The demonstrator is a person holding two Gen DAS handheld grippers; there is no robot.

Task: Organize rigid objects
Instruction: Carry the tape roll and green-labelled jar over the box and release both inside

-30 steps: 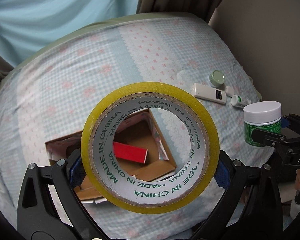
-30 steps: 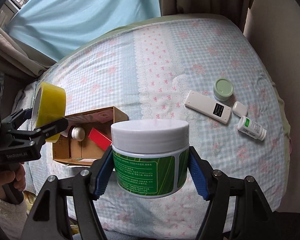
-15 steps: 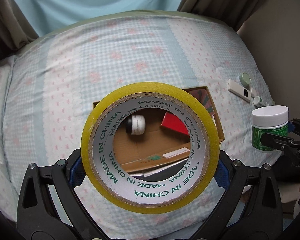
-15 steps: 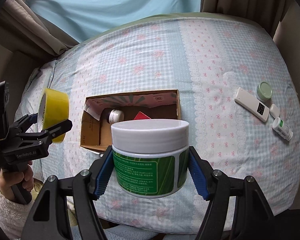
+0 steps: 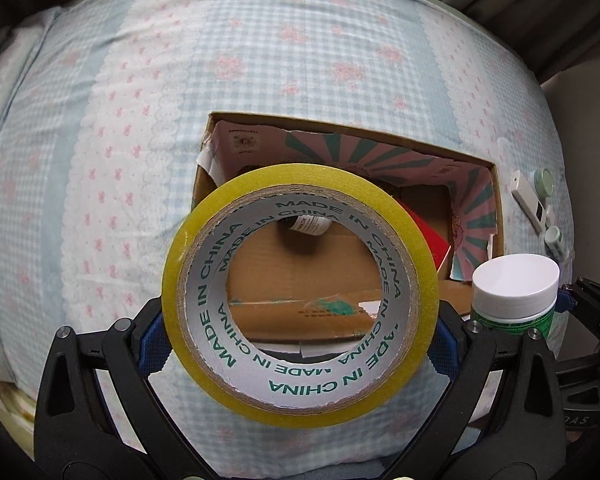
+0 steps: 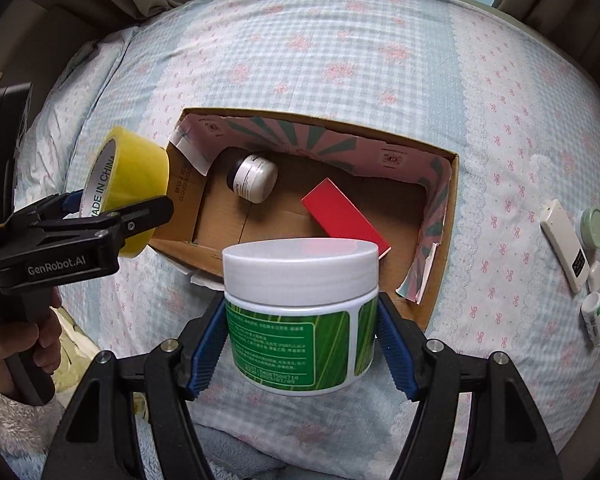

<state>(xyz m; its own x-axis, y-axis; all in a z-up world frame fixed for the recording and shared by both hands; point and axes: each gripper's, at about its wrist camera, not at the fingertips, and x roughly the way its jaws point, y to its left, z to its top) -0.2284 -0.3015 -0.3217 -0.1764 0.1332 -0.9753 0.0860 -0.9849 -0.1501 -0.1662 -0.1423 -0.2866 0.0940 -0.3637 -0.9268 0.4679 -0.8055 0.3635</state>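
My left gripper [image 5: 300, 344] is shut on a yellow tape roll [image 5: 188, 264], held on edge above the near left corner of an open cardboard box [image 5: 496, 204]; the roll also shows in the right wrist view [image 6: 140, 164]. My right gripper [image 6: 300, 344] is shut on a white-lidded green jar [image 6: 300, 280], held above the near edge of the box [image 6: 448, 208]; the jar also shows in the left wrist view [image 5: 514, 288]. Inside the box lie a small white bottle [image 6: 254, 178] and a red flat box [image 6: 340, 216].
The box rests on a bed with a blue checked sheet [image 6: 340, 72]. To the right of the box lie a white remote [image 6: 564, 248], a green-lidded jar [image 6: 594, 227], a small white piece [image 6: 595, 274] and a small white bottle [image 6: 594, 318]. Curtains hang behind the bed.
Both grippers have swung left and come closer over the box, each still holding its object. The box now fills the middle of both views and the loose items sit far right.
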